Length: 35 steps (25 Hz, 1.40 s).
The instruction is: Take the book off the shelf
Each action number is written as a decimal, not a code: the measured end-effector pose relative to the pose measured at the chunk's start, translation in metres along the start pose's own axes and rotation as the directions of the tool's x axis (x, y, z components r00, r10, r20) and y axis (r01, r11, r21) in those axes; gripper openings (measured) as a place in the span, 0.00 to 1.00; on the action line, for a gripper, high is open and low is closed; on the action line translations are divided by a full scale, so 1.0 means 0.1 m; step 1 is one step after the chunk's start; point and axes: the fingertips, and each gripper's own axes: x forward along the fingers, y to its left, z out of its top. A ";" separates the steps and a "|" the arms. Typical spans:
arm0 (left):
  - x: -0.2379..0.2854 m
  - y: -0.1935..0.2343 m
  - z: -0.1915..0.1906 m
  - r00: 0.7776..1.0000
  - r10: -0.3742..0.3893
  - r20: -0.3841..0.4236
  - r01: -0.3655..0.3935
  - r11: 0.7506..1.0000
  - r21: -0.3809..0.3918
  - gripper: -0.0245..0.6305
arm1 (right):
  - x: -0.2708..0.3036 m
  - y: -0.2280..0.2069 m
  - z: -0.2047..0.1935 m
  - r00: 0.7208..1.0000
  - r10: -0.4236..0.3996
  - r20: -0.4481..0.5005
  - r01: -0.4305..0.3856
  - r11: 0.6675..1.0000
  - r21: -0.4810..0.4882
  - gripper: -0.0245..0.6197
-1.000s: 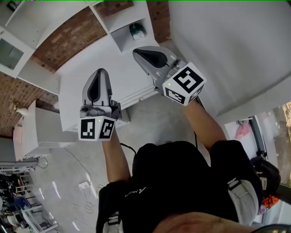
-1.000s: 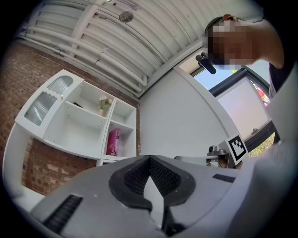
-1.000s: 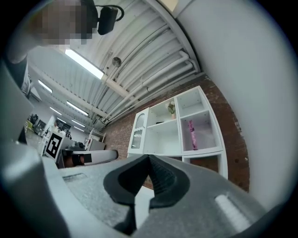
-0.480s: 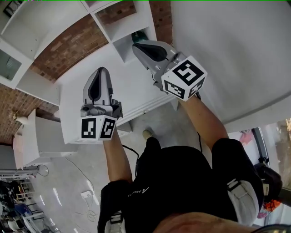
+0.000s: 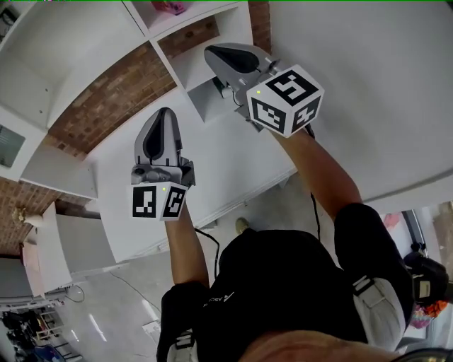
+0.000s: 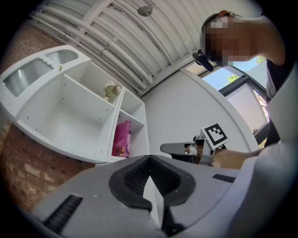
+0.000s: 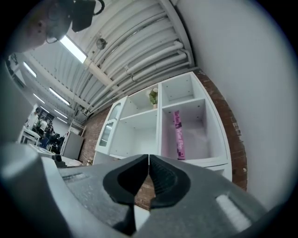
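A pink book (image 7: pixel 179 135) stands upright in a lower cubby of the white shelf unit (image 7: pixel 158 132) on the brick wall; its cover (image 6: pixel 123 139) also shows in the left gripper view, and a pink corner (image 5: pixel 170 6) at the top of the head view. My right gripper (image 7: pixel 149 157) points up at the shelf, shut and empty, some way short of the book. My left gripper (image 6: pixel 149 158) is lower and to the left, shut with nothing in it. In the head view the right gripper (image 5: pixel 212 53) is raised nearer the shelf than the left gripper (image 5: pixel 167 112).
A small potted plant (image 7: pixel 152 97) sits in the cubby above the book. A white cabinet top (image 5: pixel 205 162) lies under both grippers. A plain white wall (image 5: pixel 368 85) runs along the right. Other white cupboards (image 5: pixel 64 240) stand at the left.
Both grippers have risen toward the shelf, the right one more. The head view has tilted upward, bringing the book's cubby into sight. Both stay shut.
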 end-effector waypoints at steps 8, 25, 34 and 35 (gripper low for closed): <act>0.33 0.71 -0.15 0.996 -0.091 0.009 0.091 0.996 -0.018 0.04 | 1.00 -0.53 0.01 0.993 -0.110 -0.044 0.111 0.994 0.010 0.25; 0.66 1.29 -0.22 0.995 -0.093 0.040 0.095 0.994 -0.048 0.04 | 2.25 -1.28 0.06 0.968 -0.175 -0.182 0.180 0.984 0.012 0.48; 0.65 1.40 -0.24 0.998 -0.061 0.035 0.062 0.998 -0.028 0.04 | 2.60 -1.45 -0.02 0.951 -0.189 -0.246 0.190 0.982 -0.020 0.46; 0.65 1.41 -0.24 0.998 -0.058 0.035 0.059 0.998 -0.028 0.04 | 2.62 -1.45 -0.03 0.949 -0.190 -0.252 0.190 0.981 -0.026 0.45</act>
